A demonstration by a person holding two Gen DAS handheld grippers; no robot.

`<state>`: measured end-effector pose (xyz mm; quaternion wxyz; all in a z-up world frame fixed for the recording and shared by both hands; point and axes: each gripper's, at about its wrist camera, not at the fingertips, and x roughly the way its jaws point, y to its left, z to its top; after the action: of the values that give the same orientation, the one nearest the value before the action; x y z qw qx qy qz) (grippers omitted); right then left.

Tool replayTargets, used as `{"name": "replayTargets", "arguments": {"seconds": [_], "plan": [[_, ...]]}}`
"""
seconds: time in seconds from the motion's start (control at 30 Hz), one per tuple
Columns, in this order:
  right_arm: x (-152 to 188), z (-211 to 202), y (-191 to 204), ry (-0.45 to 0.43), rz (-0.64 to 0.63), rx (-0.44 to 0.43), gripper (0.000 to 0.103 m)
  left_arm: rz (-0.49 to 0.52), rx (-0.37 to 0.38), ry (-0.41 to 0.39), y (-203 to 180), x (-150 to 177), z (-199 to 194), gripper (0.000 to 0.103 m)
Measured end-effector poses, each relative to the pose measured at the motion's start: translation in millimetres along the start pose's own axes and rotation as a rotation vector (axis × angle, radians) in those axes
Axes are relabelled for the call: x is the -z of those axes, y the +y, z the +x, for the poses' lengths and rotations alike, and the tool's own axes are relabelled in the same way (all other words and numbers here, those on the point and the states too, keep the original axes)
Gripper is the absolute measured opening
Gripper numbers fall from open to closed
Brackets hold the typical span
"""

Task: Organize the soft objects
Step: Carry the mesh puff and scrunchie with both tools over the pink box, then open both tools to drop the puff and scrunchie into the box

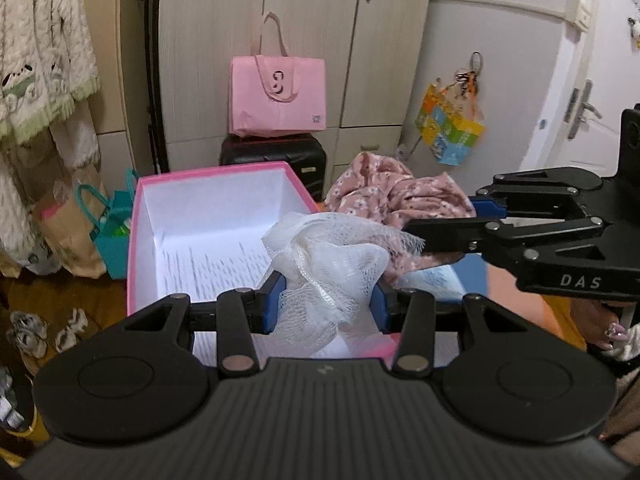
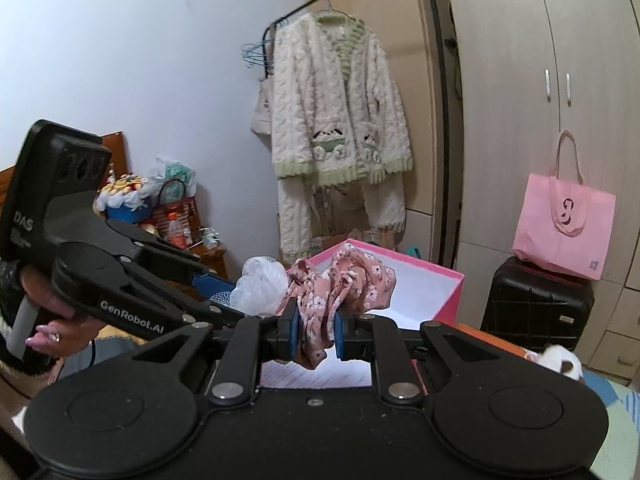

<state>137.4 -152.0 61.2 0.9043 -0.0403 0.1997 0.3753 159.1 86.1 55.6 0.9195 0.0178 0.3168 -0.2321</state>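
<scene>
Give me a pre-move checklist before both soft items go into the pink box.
1. Left tool shut on the white mesh cloth: ok.
2. Right tool shut on the pink floral cloth: ok.
3. Pink box open, with its white inside bare where visible: ok.
4. Mesh cloth over the box opening: ok.
5. Floral cloth over the opening: cannot tell; it is level with the box, by its rim.
6. The two cloths free of each other: cannot tell; they overlap in both views.
</scene>
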Motion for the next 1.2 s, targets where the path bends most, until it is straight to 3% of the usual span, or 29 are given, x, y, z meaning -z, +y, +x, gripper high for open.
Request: {"name": "replayTargets", "arguments": {"seconds": [0.17, 0.37, 0.57, 0.7, 0.93, 1.07, 1.2], "plan": [[-7.3, 56.9, -26.8, 0.088, 0.015, 0.005, 0.02, -0.05, -0.011, 0.067, 38.1, -16.0, 54.2, 0.043], [-9.5, 126.5, -54.1, 0.248, -0.029, -0.013, 0.019, -0.077, -0.019, 0.22, 71.7, -28.6, 117.5, 0.043], [-6.5, 163.1, -62.0, 0.357, -0.132, -0.047, 0.02, -0.056, -0.046, 0.307, 83.9, -26.4, 148.9, 0.043], [-3.0, 176.2, -64.2, 0.403, -0.168, -0.062, 0.02, 0.002, -0.071, 0.315, 79.9, -23.0, 157.8, 0.043], [1.3, 187.5, -53.8, 0.466, -0.245, -0.049, 0.025, -0.021, -0.083, 0.359, 86.8, -25.8, 169.2, 0.047], [1.6, 187.6, -46.7, 0.478, -0.273, -0.015, 0.03, -0.034, -0.094, 0.359, 87.7, -24.3, 169.0, 0.056], [1.7, 179.4, -43.5, 0.46, -0.278, -0.005, 0.042, -0.014, -0.095, 0.302, 83.2, -26.6, 154.4, 0.068]]}}
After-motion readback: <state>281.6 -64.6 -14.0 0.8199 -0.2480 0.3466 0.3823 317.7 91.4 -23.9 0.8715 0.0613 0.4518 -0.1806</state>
